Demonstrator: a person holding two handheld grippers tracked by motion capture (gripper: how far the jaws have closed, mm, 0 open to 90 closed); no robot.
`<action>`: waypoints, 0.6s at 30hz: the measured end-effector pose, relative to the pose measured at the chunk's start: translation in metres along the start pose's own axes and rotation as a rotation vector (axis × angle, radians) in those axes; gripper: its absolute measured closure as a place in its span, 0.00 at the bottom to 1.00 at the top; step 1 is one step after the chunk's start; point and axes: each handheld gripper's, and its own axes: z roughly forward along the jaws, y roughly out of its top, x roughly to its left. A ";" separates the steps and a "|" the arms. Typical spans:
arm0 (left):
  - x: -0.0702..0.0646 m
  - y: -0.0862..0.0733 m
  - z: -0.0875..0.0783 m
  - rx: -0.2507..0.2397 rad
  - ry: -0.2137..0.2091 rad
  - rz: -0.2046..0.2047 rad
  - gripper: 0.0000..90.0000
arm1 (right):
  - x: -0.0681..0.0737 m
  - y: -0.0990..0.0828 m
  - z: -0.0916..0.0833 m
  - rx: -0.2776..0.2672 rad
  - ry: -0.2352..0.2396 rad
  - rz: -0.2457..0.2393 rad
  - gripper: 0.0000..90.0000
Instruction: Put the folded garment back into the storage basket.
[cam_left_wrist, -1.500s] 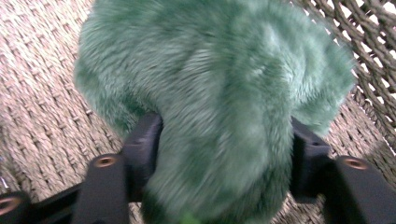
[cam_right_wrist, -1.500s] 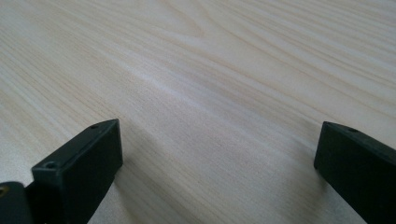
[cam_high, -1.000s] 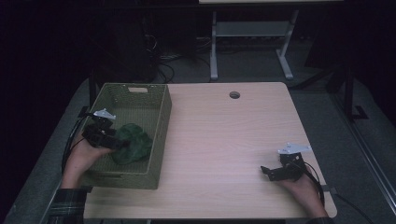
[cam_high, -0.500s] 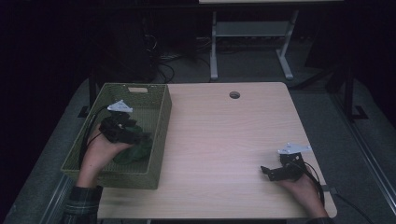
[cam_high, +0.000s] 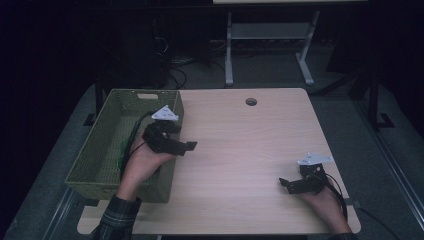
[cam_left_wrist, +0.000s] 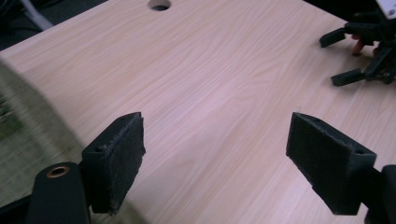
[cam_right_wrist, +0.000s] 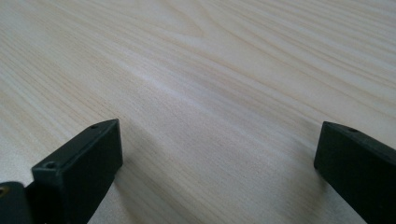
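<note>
Left gripper (cam_high: 186, 146) crossing the green basket's (cam_high: 107, 131) right rim, jaws released, gripping nothing.
Right gripper (cam_high: 286, 184) is resting released near the table's (cam_high: 240, 150) right front edge; bare wood is lying between them.

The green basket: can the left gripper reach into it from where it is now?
Probably yes. The left gripper hangs open just over the right wall of the green basket, and the basket has no lid; nothing stands between them.
</note>
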 end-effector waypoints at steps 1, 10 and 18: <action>-0.004 0.002 0.004 -0.005 -0.008 0.004 0.21 | 0.000 0.000 0.000 0.000 0.000 0.000 0.01; -0.031 0.003 0.047 -0.001 -0.056 0.047 0.21 | 0.000 0.000 0.000 0.000 0.000 0.000 0.01; -0.046 -0.011 0.082 0.006 -0.085 0.068 0.20 | 0.000 0.000 0.000 0.000 0.000 0.000 0.01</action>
